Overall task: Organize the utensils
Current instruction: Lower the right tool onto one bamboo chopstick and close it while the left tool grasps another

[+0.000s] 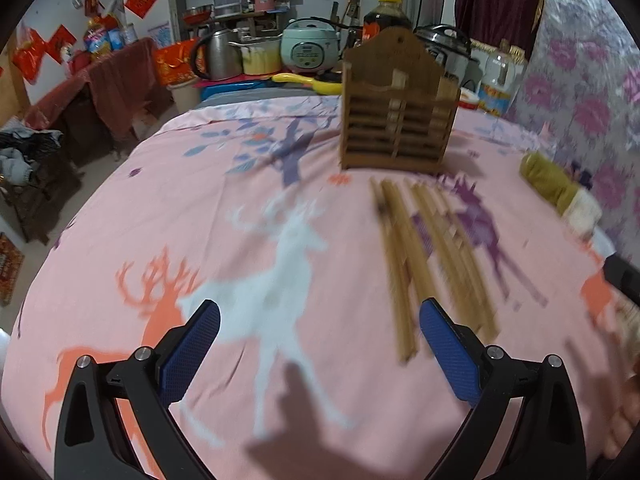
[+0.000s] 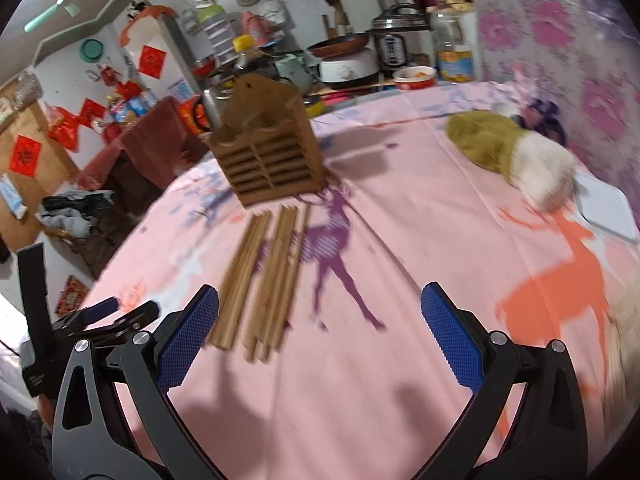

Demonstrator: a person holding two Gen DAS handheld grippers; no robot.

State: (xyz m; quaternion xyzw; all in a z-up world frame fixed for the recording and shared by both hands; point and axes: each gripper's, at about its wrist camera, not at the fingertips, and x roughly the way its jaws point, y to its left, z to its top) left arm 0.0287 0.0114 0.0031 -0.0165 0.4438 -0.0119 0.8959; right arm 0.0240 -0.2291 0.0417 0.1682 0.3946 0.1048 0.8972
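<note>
A: Where are we holding the left hand-held gripper (image 1: 320,320)?

B: We are hovering it over the pink deer-print cloth (image 1: 240,184) covering the surface, with its blue pads spread wide apart and nothing between them. The white deer print is lying between the pads.

A: And the chopsticks (image 1: 424,256)?

B: They are lying flat on the cloth in a loose bundle, roughly side by side, just ahead of the left gripper's right pad. Their far ends are reaching almost to the wooden utensil holder (image 1: 398,108), which is standing upright farther back.

A: What are we seeing from the right side?

B: We are holding the right hand-held gripper (image 2: 320,312) over the same cloth, its fingers also wide apart and empty. The chopsticks (image 2: 268,276) are sitting just beside its left pad, and the holder (image 2: 268,152) is standing behind them. Motion blur is keeping us from counting the sticks.

A: Anything else nearby?

B: A green and white plush item (image 2: 508,156) is lying on the cloth to the right, well apart from the chopsticks.
</note>
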